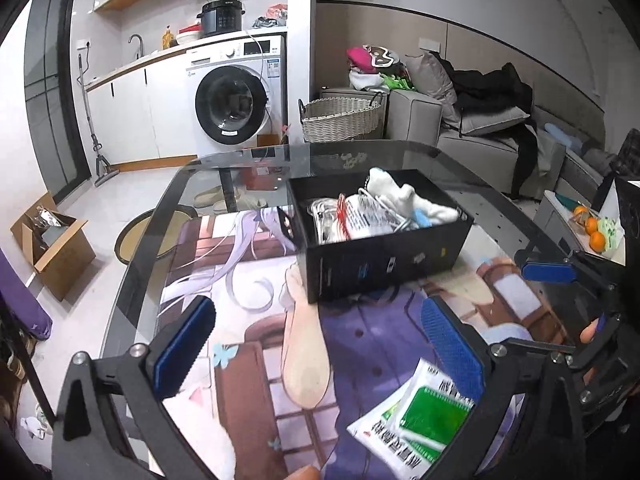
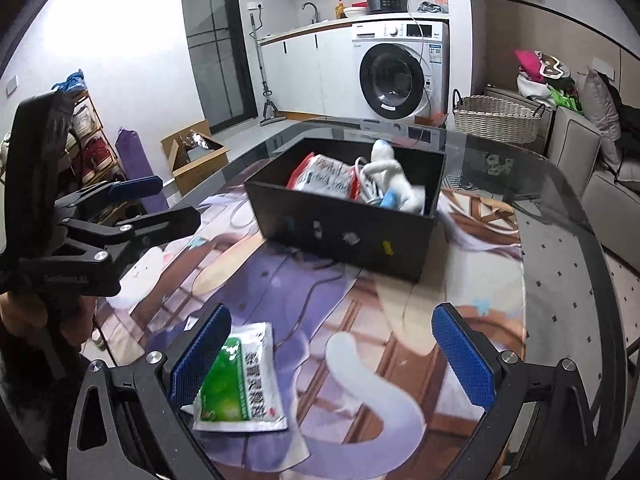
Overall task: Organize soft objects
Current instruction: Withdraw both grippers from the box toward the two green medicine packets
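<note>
A green-and-white soft packet (image 1: 416, 420) lies on the printed mat near the table's front; in the right wrist view it (image 2: 240, 384) lies just inside the left finger. A black open box (image 1: 384, 256) (image 2: 352, 236) stands behind it, holding a white plush toy (image 1: 408, 196) (image 2: 394, 178), a red-and-white packet (image 1: 360, 216) (image 2: 324, 174) and a cable. My left gripper (image 1: 316, 348) is open and empty, with the packet by its right finger. My right gripper (image 2: 332, 352) is open and empty above the mat. The left gripper shows at the left edge of the right wrist view (image 2: 156, 206).
The mat lies on a glass table (image 1: 168, 216) (image 2: 560, 240). Beyond it stand a washing machine (image 1: 236, 96), a wicker basket (image 1: 340, 118), a grey sofa with clothes (image 1: 480, 120) and a cardboard box on the floor (image 1: 52, 248). Oranges (image 1: 592, 228) lie at the right.
</note>
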`<action>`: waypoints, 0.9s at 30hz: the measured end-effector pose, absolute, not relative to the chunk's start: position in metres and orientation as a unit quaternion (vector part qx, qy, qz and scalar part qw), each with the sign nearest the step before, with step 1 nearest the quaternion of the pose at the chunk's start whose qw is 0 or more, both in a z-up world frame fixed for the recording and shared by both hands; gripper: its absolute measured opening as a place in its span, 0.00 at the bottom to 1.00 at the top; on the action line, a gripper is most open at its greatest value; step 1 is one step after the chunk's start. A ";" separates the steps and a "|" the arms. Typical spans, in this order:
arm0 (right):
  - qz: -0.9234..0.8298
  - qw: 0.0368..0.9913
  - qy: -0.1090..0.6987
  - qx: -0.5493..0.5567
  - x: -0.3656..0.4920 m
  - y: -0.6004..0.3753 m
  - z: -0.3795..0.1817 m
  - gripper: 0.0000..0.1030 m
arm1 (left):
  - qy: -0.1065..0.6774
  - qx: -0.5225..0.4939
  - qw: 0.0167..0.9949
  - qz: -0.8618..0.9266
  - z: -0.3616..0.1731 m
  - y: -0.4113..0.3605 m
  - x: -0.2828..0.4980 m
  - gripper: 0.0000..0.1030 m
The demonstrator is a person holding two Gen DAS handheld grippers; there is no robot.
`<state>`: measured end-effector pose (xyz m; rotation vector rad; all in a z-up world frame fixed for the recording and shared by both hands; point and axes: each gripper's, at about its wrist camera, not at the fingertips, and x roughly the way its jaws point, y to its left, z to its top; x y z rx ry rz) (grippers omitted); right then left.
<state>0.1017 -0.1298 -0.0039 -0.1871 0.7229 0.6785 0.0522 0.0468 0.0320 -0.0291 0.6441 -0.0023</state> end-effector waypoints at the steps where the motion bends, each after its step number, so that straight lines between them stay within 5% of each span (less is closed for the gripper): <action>1: 0.331 0.872 0.349 -0.091 0.099 -0.129 -0.006 0.99 | 0.320 -0.012 0.947 -0.001 0.030 0.047 0.049 1.00; 27: 0.375 0.822 0.404 -0.141 0.078 -0.085 -0.057 0.99 | 0.385 -0.041 0.922 -0.002 -0.022 0.053 0.011 1.00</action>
